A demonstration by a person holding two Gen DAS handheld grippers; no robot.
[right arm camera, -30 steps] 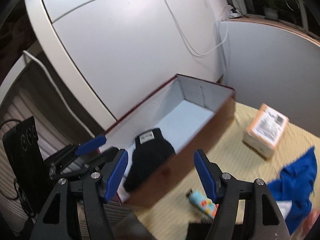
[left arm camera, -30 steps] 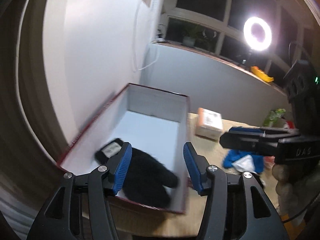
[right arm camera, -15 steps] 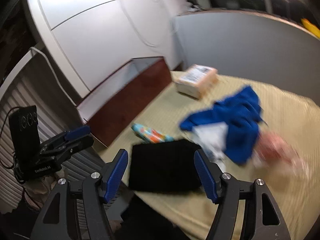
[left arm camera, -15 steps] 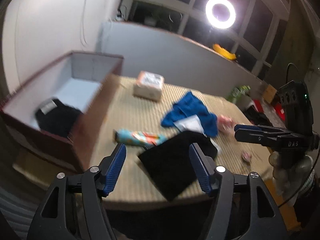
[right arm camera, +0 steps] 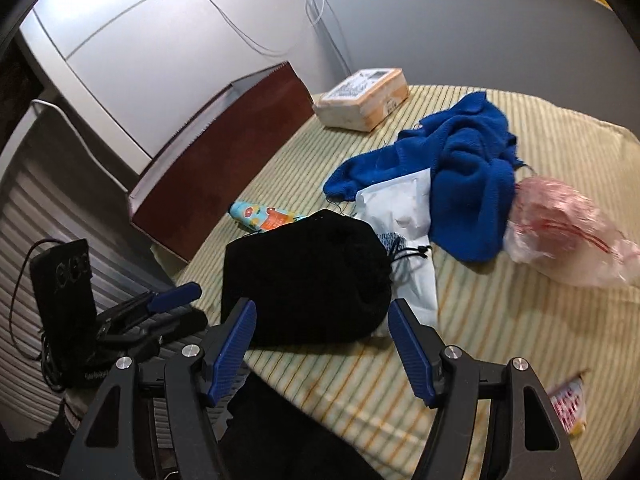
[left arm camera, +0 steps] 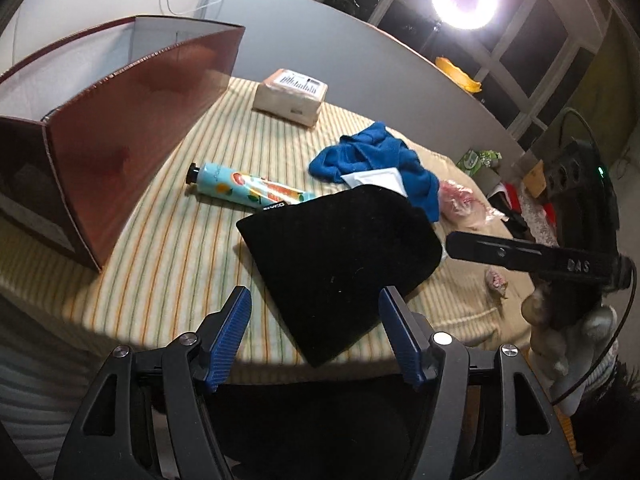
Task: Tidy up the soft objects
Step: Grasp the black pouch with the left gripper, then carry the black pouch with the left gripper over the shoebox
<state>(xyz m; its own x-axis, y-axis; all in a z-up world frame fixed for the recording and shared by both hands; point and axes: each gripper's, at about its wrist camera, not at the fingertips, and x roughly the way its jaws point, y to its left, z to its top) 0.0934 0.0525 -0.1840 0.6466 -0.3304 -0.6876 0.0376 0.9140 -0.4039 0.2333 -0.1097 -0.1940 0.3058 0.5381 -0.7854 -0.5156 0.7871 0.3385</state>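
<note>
A black knit hat [left arm camera: 340, 256] lies flat at the table's near edge; it also shows in the right wrist view [right arm camera: 308, 280]. A crumpled blue cloth [left arm camera: 376, 160] lies behind it, also seen in the right wrist view [right arm camera: 460, 176]. My left gripper [left arm camera: 316, 332] is open and empty just short of the hat. My right gripper [right arm camera: 320, 344] is open and empty, close in front of the hat. The dark red box [left arm camera: 132, 136] stands at the left; its inside is hidden.
A hand cream tube [left arm camera: 244, 188], a cardboard parcel [left arm camera: 292, 96], a white pouch [right arm camera: 400, 216] and a pink plastic bag [right arm camera: 568, 236] lie on the striped table cover [left arm camera: 168, 264]. A small wrapper [left arm camera: 496, 280] lies at the right.
Both grippers swung from over the red box, where a black item lies, to the table's middle. They now sit close before the black hat, both open throughout.
</note>
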